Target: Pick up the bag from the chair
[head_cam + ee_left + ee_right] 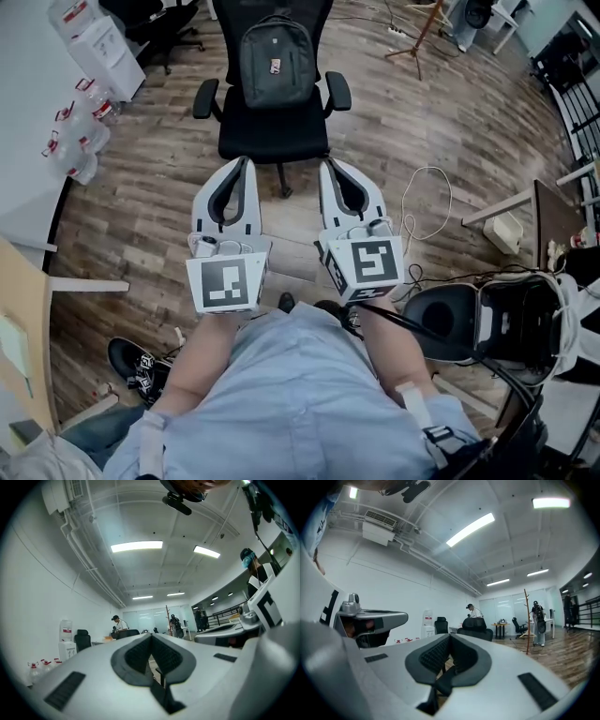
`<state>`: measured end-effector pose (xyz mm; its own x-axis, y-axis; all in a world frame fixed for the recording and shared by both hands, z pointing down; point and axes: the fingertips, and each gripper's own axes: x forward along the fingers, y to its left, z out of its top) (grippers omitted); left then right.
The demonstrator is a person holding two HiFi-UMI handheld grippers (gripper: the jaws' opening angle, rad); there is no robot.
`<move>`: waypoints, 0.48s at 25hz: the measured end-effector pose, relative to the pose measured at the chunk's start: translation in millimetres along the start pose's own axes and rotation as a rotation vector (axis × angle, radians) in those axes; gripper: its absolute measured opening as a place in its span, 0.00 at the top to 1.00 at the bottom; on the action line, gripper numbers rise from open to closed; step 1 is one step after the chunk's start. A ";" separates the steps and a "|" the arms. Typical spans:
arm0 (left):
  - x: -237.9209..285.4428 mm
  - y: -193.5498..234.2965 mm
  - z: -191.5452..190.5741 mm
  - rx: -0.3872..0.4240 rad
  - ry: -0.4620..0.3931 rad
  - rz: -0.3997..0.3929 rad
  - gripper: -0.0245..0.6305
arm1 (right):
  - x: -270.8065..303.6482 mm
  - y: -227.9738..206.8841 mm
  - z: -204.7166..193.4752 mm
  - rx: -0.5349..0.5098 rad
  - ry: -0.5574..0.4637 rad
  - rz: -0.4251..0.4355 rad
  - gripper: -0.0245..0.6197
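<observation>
A dark grey backpack (277, 61) stands upright against the back of a black office chair (274, 139) at the top centre of the head view. Both grippers are held side by side in front of the chair, pointing at it and short of its seat. The left gripper (247, 161) is shut with nothing in it, and so is the right gripper (326, 165). In the left gripper view the jaws of the left gripper (151, 637) meet at the tip. The right gripper (450, 637) looks the same in its own view, with a dark chair back (475, 624) just beyond it.
A water dispenser (98, 42) and water bottles (80, 131) line the left wall. A white cable (427, 202) loops on the wood floor at right, near a table (553, 211) and an open black case (487, 319). A tripod (417, 37) stands behind. People are far off.
</observation>
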<state>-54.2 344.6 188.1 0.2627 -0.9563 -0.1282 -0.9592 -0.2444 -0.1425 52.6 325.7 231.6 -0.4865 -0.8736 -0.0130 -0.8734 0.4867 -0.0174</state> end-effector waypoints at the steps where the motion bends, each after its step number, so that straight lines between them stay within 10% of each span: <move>1: 5.4 3.1 -2.4 -0.003 0.000 -0.002 0.96 | 5.8 -1.1 -0.8 -0.002 0.003 -0.002 0.96; 12: 71.6 19.3 -46.2 -0.025 0.062 -0.020 0.96 | 68.4 -33.1 -27.6 0.022 0.046 -0.019 0.96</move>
<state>-58.8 263.9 221.6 0.2754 -0.9592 -0.0640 -0.9563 -0.2665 -0.1202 47.7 249.8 258.9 -0.4706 -0.8817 0.0338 -0.8821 0.4693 -0.0394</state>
